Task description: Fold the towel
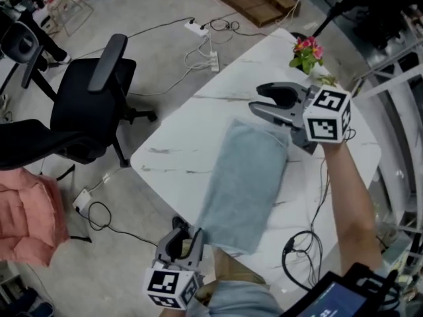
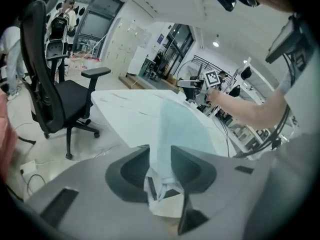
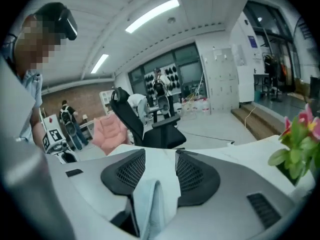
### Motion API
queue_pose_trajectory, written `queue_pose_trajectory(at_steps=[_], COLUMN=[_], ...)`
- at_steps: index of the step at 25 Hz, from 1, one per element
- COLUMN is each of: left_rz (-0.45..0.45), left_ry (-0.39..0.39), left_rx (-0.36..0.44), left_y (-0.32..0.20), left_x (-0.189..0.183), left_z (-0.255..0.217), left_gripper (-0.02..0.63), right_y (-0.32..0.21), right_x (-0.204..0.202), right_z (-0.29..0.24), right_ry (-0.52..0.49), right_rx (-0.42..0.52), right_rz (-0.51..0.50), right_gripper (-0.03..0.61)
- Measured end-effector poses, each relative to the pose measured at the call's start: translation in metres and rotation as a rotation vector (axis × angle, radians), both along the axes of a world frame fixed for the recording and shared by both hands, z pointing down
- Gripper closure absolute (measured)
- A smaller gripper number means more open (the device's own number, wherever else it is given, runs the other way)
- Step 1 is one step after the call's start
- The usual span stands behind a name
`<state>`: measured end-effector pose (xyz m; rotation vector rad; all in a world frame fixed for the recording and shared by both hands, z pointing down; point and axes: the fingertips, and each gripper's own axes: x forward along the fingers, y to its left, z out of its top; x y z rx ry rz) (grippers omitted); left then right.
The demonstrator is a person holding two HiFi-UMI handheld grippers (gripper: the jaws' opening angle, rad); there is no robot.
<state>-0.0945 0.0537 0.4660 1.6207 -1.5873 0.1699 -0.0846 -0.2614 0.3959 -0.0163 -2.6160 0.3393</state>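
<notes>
A light blue towel [image 1: 241, 183] lies folded in a long strip on the white marble table [image 1: 178, 154]. At the strip's near corner by the table's edge is my left gripper [image 1: 185, 236]. In the left gripper view, the left gripper [image 2: 160, 151] stands open with the towel [image 2: 185, 126] running away from between its jaws. My right gripper [image 1: 259, 99] hovers over the towel's far end, open. In the right gripper view, the right gripper [image 3: 160, 156] has a fold of towel [image 3: 150, 204] low beside its left jaw and bare table showing between the jaws.
A black office chair [image 1: 86, 104] stands left of the table. A pot of pink flowers [image 1: 307, 53] sits at the table's far corner. A black cable [image 1: 304, 249] loops on the table's right side. A power strip and cords [image 1: 205, 45] lie on the floor, and a pink cushion [image 1: 26, 216] is at far left.
</notes>
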Motion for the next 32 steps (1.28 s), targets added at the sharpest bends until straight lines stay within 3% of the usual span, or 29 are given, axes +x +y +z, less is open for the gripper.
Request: queue_pose_trajectory(at_steps=[2, 4, 7, 10, 13, 16, 19, 22, 28, 32], left_rz=[-0.030, -0.032, 0.079, 0.246, 0.415, 0.497, 0.503, 0.514, 0.535, 0.504], left_ry=[-0.023, -0.030, 0.004, 0.041, 0.086, 0.100, 0.100, 0.112, 0.070, 0.065], left_rx=[0.015, 0.025, 0.063, 0.096, 0.024, -0.100, -0.130, -0.133, -0.142, -0.077], left_y=[0.010, 0.015, -0.001, -0.028, -0.041, -0.031, -0.024, -0.026, -0.026, -0.029], left_x=[-0.014, -0.022, 0.001, 0.053, 0.107, 0.131, 0.129, 0.129, 0.130, 0.118], left_z=[-0.014, -0.030, -0.047, -0.053, -0.030, 0.006, 0.017, 0.016, 0.018, -0.006], left_gripper=[0.477, 0.512, 0.542, 0.565, 0.568, 0.579, 0.603, 0.606, 0.606, 0.603], right_y=[0.003, 0.027, 0.065, 0.078, 0.061, 0.042, 0.030, 0.011, -0.006, -0.005], right_x=[0.008, 0.025, 0.068, 0.102, 0.110, 0.108, 0.107, 0.115, 0.121, 0.127], right_z=[-0.018, -0.019, 0.014, 0.061, 0.079, 0.085, 0.090, 0.091, 0.100, 0.070], right_ry=[-0.006, 0.039, 0.162, 0.293, 0.296, 0.273, 0.238, 0.219, 0.333, 0.305], right_rx=[0.057, 0.137, 0.202, 0.226, 0.238, 0.214, 0.118, 0.032, 0.107, 0.209], right_rz=[0.017, -0.016, -0.066, -0.073, -0.009, 0.035, 0.063, 0.162, 0.216, 0.273], right_gripper=[0.412, 0.520, 0.549, 0.549, 0.554, 0.558, 0.560, 0.560, 0.560, 0.558])
